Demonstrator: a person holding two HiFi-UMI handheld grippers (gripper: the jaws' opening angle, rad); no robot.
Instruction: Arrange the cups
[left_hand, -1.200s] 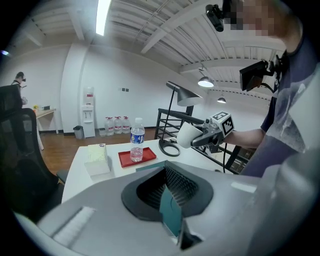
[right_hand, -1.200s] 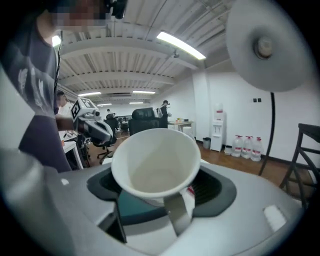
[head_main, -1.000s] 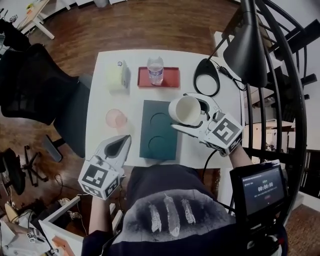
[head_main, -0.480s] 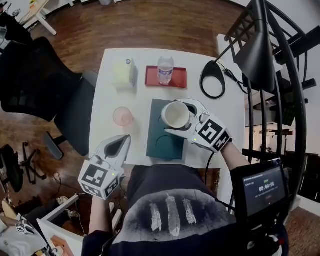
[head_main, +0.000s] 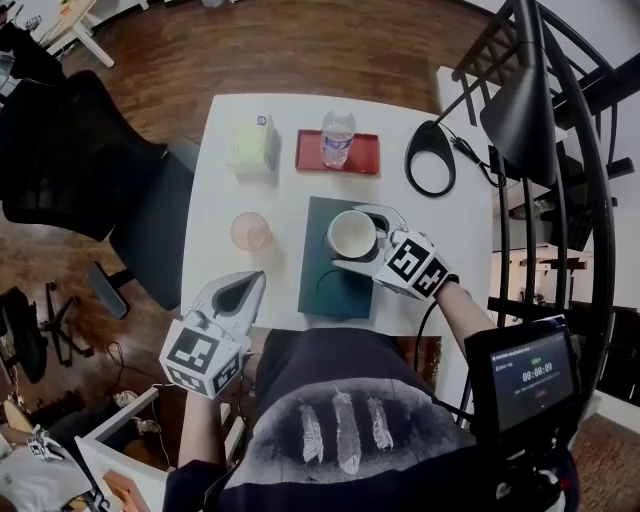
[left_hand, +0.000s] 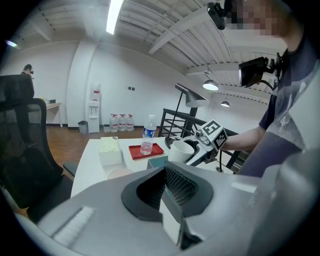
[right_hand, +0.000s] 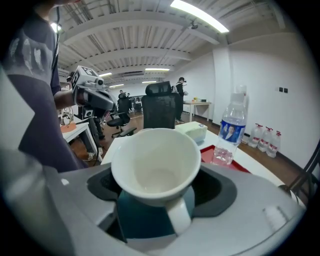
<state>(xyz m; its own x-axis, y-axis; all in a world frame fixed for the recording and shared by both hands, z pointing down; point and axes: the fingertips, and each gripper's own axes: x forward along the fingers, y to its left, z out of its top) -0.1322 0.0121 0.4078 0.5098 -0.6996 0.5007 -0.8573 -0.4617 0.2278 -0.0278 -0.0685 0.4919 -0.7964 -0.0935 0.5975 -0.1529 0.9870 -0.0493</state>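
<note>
Left of the teal tray (head_main: 318, 295), my left claw (head_main: 243, 288) hangs pinched tight and empty at the table (head_main: 450, 250)'s near corner. The pink cup (head_main: 249, 231) waits on the table just beside the tray's far-left edge. Over the tray's far half, I judge I'm seating the white cup (right_hand: 155, 165). My right claw (head_main: 358, 238) stands wide, clamped across its body, handle toward me. Next it wants a level drop onto the tray, then a release; whether it touches yet I can't tell.

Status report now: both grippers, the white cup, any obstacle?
Left gripper shut, empty. Right gripper shut on white ceramic cup, over far recess of dark teal tray. Pink cup left of tray, apart.
</note>
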